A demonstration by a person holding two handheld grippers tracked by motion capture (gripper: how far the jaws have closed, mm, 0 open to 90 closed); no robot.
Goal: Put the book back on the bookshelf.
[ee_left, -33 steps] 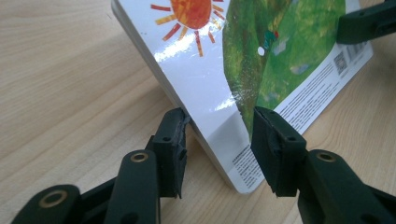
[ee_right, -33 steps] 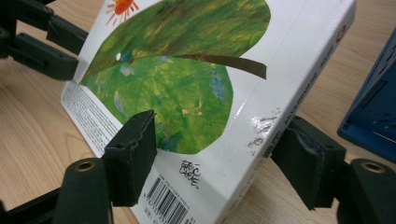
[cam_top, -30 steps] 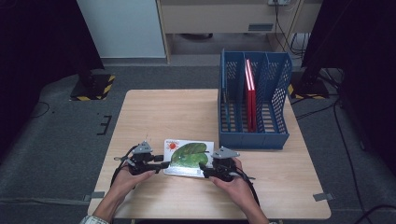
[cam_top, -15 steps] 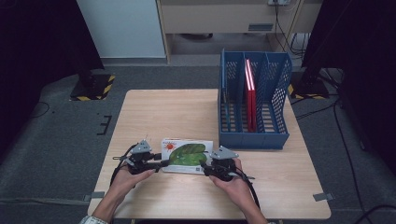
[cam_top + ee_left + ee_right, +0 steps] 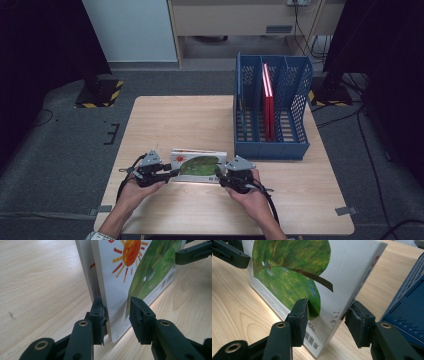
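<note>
**Stand the book up between both tongs, then carry it to the rack**

Nearest you, at the table's (image 5: pixel 165 115) front edge, the picture book (image 5: pixel 197 165) is tipped up on its long edge, well short of the blue file rack (image 5: pixel 272 145) that stands beyond it, to the right.

Your left gripper (image 5: pixel 166 173) has the book's open-page end. In the left gripper view its jaws have just been closing, and they now pinch that end: one pad presses the back cover, the other meets the front cover below the painted sun. Your right gripper (image 5: pixel 220 175) has the spine end. Its jaws have also been closing; in the right gripper view one pad sits on the green leaf of the cover and the other on the spine corner, so it grips there too, though low and near the corner.

To do this step well, make both grips firm before you lift, since the covers look glossy and may slip. Raise both ends together, so the book does not twist or fan open at the left.

Farther off, the rack holds a red book (image 5: pixel 269 100) in a middle slot; the slots beside it look free. Aim the spine end in first.
</note>
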